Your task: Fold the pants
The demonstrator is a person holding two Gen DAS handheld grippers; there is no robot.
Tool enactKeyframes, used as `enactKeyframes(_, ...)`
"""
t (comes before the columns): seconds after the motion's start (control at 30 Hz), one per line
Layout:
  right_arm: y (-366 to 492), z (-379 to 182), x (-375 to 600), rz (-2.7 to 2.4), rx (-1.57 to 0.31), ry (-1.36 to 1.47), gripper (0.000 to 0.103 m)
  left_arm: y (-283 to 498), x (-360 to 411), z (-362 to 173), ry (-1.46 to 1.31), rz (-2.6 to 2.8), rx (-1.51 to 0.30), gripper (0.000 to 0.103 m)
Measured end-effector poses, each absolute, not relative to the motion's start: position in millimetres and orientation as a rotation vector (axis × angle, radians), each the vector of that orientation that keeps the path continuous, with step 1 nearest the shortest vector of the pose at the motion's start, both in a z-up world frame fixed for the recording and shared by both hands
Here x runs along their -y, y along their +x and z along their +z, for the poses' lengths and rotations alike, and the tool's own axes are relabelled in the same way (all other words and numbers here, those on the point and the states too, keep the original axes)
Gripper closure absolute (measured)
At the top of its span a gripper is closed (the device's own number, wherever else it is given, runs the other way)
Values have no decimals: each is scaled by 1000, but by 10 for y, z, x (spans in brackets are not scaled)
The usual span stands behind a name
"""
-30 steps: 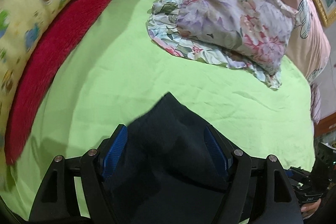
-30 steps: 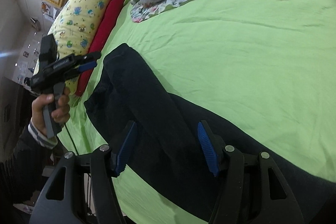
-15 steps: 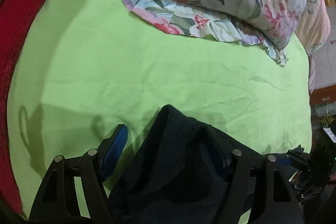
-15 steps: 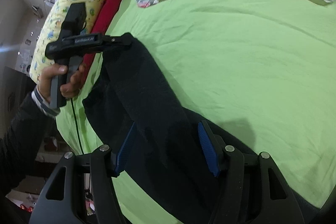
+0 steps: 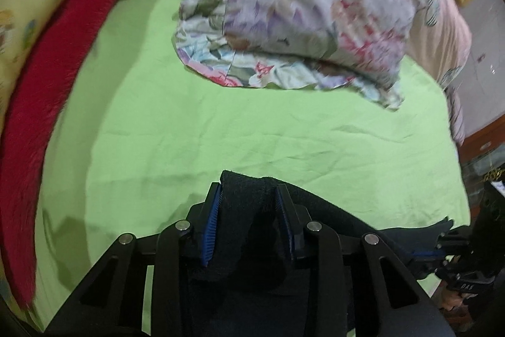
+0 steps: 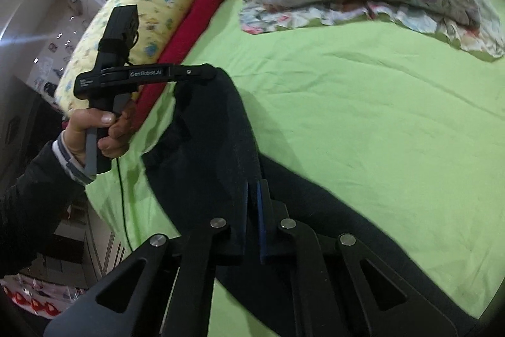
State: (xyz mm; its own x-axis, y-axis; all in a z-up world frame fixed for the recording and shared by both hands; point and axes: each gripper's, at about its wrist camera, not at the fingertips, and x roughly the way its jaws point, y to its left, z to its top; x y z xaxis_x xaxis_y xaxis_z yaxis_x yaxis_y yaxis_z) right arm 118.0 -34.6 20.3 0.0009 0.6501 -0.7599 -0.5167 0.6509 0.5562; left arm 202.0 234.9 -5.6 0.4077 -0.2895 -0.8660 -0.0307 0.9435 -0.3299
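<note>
Dark navy pants [image 6: 315, 210] lie along the near edge of a green bed sheet [image 6: 378, 116]. My left gripper [image 5: 249, 195] is shut on a bunched end of the pants [image 5: 246, 188] and holds it lifted above the sheet; it also shows in the right wrist view [image 6: 211, 73] at the pants' far end. My right gripper [image 6: 252, 188] is shut on the pants' edge nearer the middle. It shows at the right edge of the left wrist view [image 5: 442, 248].
A floral pillow [image 5: 300, 21] lies at the back of the bed. A red cushion [image 5: 47, 100] and a yellow patterned bolster [image 6: 142, 15] run along the left side. A pink pillow [image 5: 442, 21] sits behind at the right.
Both grippers have closed on the pants; they were open around the cloth before. The left gripper has lifted its end off the sheet.
</note>
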Motion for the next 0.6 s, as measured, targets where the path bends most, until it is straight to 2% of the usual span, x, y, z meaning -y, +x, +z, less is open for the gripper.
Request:
enactKeyframes(0.3, 618, 360, 281, 1012, -1253, 50, 97, 1091, -2480, 266, -428, -147, -949, 69)
enactKeyframes(0.6, 307, 85, 44, 1042, -1310, -51, 97, 388, -2703, -66, -601, -40, -917, 69)
